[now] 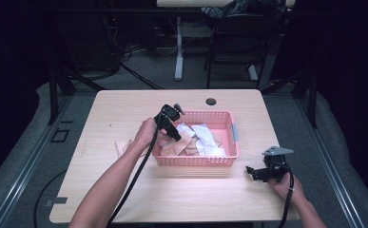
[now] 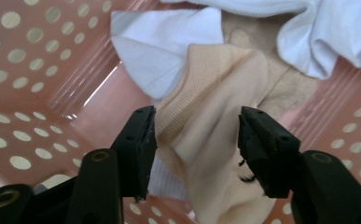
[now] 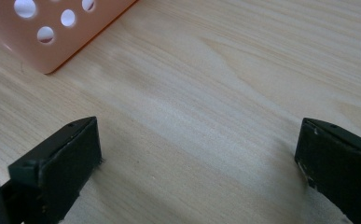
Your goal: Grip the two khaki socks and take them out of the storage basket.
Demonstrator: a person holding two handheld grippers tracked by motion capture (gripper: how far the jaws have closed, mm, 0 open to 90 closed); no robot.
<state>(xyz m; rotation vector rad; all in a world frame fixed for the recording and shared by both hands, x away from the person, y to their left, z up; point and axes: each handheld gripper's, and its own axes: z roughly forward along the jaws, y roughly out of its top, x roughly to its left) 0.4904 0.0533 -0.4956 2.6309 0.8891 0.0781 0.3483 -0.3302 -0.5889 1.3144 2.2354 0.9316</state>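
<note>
- left gripper [image 2: 197, 135] is inside the pink basket [image 1: 229, 137], jaws apart on either side of a beige sock [image 2: 215, 140], pads not yet pressing it
- right gripper [image 3: 197, 158] rests over the table [image 3: 225, 84], jaws wide apart, holding nothing

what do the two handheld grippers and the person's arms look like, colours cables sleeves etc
Both grippers are black. The left gripper has two blocky black jaws with screw holes, and a black cable trailing back along the forearm. The right gripper carries a grey three-cornered plate on top and a black cable too. The forearms are bare, no sleeves or gloves visible.
</note>
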